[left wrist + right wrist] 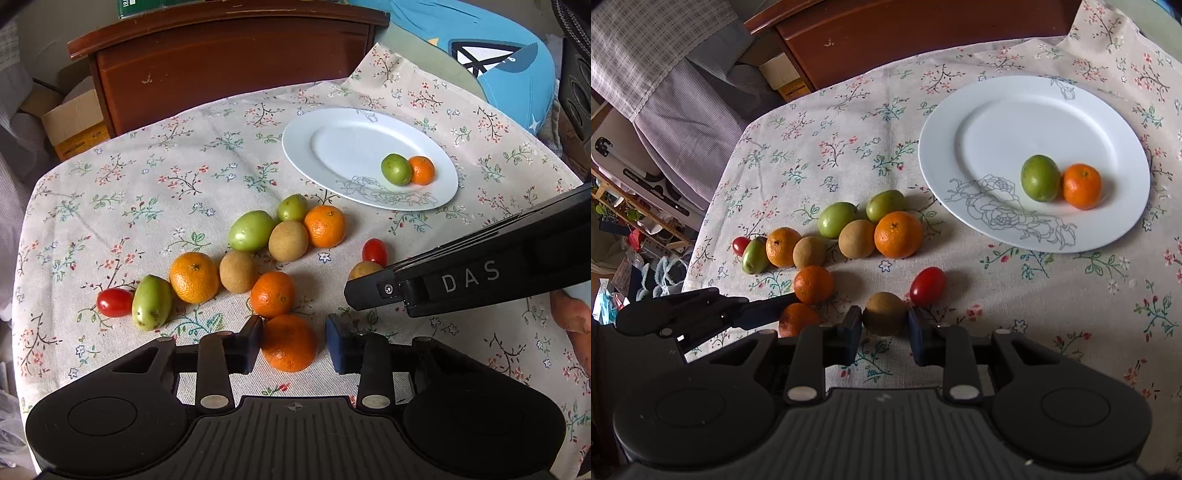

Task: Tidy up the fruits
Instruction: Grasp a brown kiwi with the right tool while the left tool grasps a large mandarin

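My left gripper (293, 343) is open around a mandarin (290, 343) that lies on the floral cloth; the left pad touches it and a small gap shows at the right pad. My right gripper (884, 328) stands around a brown kiwi-like fruit (885, 313) on the cloth, with both pads at its sides. A red cherry tomato (927, 286) lies just beyond it. A white plate (982, 110) at the far right holds a green fruit (1040, 178) and a mandarin (1082, 185). Several mandarins, green fruits and brown fruits lie in a cluster (255, 230) at mid-table.
A red tomato (114, 302) and a green fruit (151, 302) end the row at the left. A brown wooden cabinet (229, 62) stands behind the table, a cardboard box (74, 122) beside it. A blue cushion (509, 62) lies at the far right.
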